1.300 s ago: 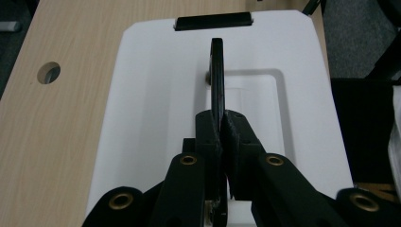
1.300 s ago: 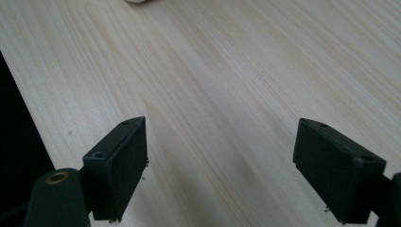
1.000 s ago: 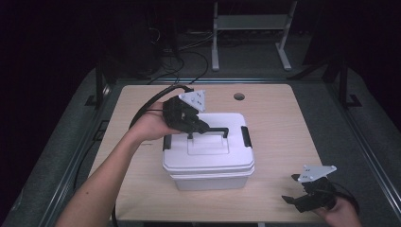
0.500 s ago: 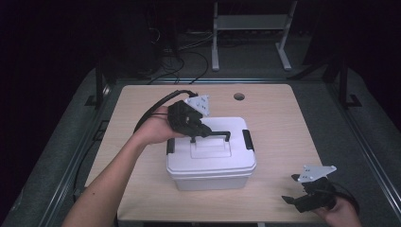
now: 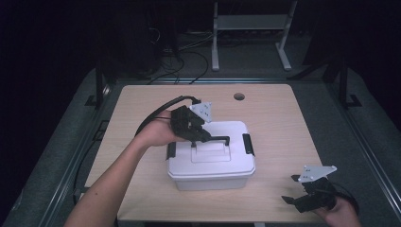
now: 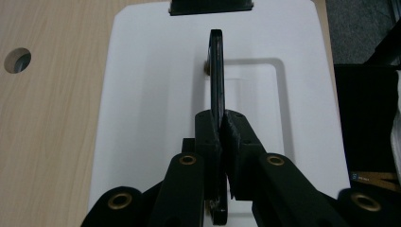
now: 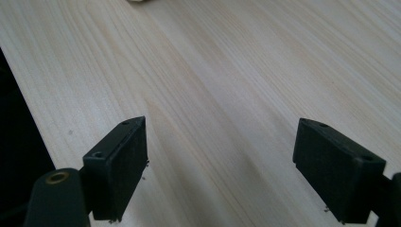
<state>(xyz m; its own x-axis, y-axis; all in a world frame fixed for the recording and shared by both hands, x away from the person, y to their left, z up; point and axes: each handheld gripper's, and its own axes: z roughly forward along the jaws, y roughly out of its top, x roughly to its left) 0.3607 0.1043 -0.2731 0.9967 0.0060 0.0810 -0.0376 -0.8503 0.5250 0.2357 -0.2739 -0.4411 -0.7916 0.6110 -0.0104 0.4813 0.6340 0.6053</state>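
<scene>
A white lidded box [image 5: 222, 163] with a black carry handle [image 5: 215, 138] sits mid-table. My left gripper [image 5: 201, 137] comes in from the left and is shut on that handle. In the left gripper view the two jaws [image 6: 221, 124] pinch the thin upright handle [image 6: 216, 71] above the white lid [image 6: 151, 94]. Black latches [image 5: 248, 144] clip the lid at both ends. My right gripper [image 5: 295, 201] rests low near the table's front right corner. It stands open [image 7: 222, 165], with nothing but bare wood between its jaws.
The light wooden table [image 5: 142, 104] has a round cable hole [image 5: 239, 96] near its far edge. A cable [image 5: 156, 113] trails from the left gripper across the table's left part. A white metal stand [image 5: 250, 28] stands on the floor behind.
The left gripper and the box it holds have sunk a little and come slightly toward the near edge. The right gripper has not moved.
</scene>
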